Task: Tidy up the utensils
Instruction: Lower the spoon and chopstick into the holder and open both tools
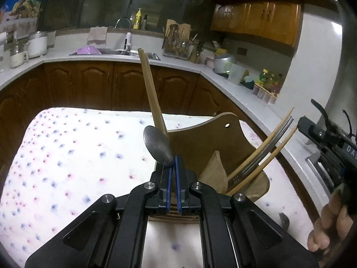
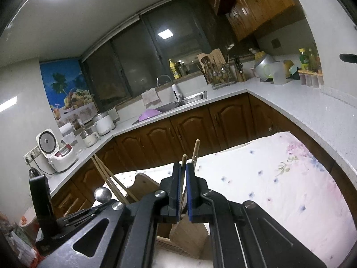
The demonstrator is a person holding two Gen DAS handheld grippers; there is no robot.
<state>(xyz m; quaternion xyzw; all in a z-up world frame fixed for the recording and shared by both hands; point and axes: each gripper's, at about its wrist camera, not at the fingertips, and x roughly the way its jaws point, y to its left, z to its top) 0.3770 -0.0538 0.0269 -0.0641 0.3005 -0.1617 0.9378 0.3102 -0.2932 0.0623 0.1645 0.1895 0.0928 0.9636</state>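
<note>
In the left wrist view my left gripper (image 1: 173, 164) is shut on a metal spoon (image 1: 158, 148), whose bowl sticks up just past the blue pads. A wooden stick handle (image 1: 151, 91) rises behind it. A wooden utensil holder (image 1: 214, 147) stands on the flowered cloth (image 1: 67, 156), holding a fork (image 1: 265, 151) and chopsticks (image 1: 267, 134). In the right wrist view my right gripper (image 2: 183, 169) is shut on a pair of wooden chopsticks (image 2: 194, 151) above the holder (image 2: 145, 182). The spoon bowl (image 2: 102, 194) shows at its left.
A white counter (image 1: 245, 89) with brown cabinets runs around behind the table. It carries a sink (image 1: 116, 51), a utensil rack (image 1: 178, 44), a pot, bottles (image 1: 267, 80) and rice cookers (image 2: 55, 151). My right hand and gripper body show at the right edge (image 1: 330, 151).
</note>
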